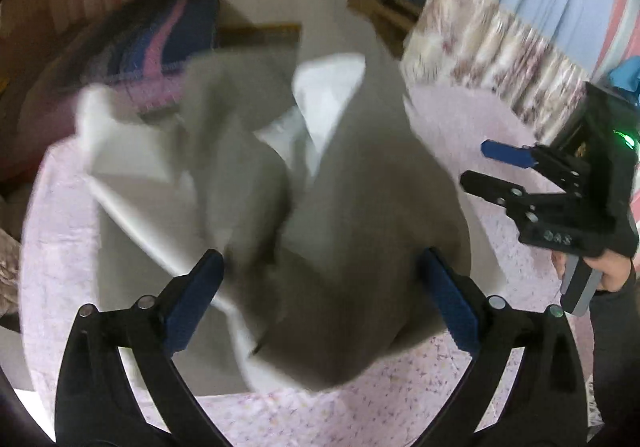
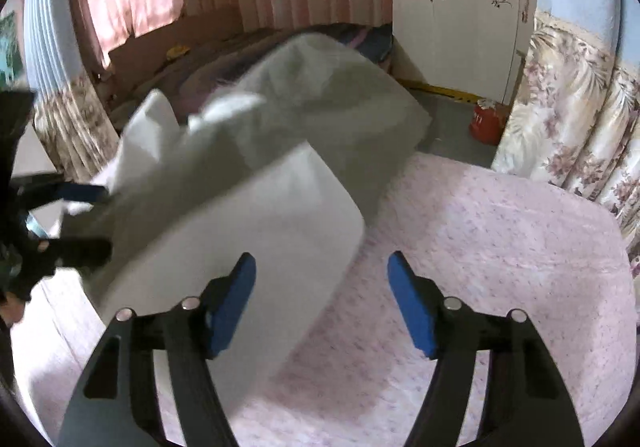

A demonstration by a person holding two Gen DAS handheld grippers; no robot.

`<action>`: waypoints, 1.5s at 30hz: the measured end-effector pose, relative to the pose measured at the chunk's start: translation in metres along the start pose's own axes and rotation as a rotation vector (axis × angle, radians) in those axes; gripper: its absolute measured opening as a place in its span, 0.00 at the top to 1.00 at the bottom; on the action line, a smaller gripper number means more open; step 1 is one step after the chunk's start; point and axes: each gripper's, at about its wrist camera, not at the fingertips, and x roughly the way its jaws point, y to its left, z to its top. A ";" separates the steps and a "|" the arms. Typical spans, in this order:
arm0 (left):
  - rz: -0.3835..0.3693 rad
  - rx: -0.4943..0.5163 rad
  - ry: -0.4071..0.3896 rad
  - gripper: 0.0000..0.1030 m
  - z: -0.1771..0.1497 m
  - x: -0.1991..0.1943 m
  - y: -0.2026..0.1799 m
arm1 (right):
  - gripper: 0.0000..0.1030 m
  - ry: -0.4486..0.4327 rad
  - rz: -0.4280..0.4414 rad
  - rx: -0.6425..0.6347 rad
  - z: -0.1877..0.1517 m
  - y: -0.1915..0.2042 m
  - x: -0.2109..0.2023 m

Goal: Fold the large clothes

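The left gripper (image 1: 320,303) is hanging with its jaws spread wide and empty over the pale grey-white garment (image 1: 328,183), which is lying rumpled and blurred (no neat fold showing anywhere) on the pink floral bedspread (image 1: 500,151), so the folding is, I judge, barely begun. To the right, the right gripper (image 2: 322,299) is also gaping apart, gripping nothing, beside the cloth's near edge. A striped pillow (image 1: 160,39), the flowered curtain (image 2: 568,119) and a red container (image 2: 486,123) are sitting clear, blocking nothing.
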 end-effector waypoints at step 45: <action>0.109 -0.093 -0.189 0.08 -0.061 -0.088 0.026 | 0.30 -0.143 0.022 -0.092 0.010 0.071 -0.006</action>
